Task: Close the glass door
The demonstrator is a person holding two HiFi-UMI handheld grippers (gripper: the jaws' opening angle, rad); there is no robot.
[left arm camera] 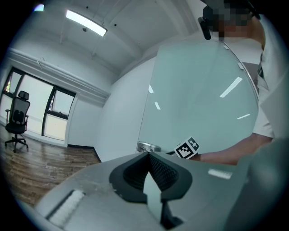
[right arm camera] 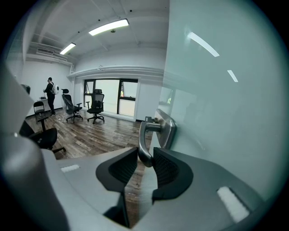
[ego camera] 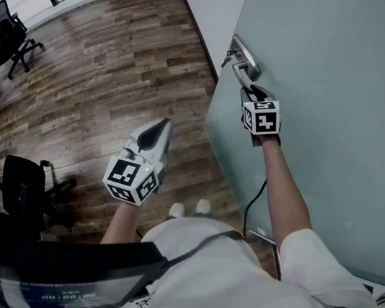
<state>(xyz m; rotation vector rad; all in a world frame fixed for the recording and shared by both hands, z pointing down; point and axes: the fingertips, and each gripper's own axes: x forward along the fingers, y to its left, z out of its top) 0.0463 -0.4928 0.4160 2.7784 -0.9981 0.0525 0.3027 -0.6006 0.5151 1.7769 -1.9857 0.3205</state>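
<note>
A frosted glass door [ego camera: 342, 88], its top and right side cut off by the frame, stands open over the wood floor [ego camera: 105, 69]; nothing behind the pane can be made out. At the door's free edge, the right gripper [ego camera: 248, 90] is clamped on the metal door handle [ego camera: 244, 66], its marker cube masking the jaws from overhead. Left of the door, the left gripper [ego camera: 162, 127] hangs empty, jaws together.

White short-sleeved shirt [ego camera: 221, 284], grey left claw [ego camera: 165, 124] and right claw [right arm camera: 145, 159] bearing black-and-white marker cubes [ego camera: 132, 178]
</note>
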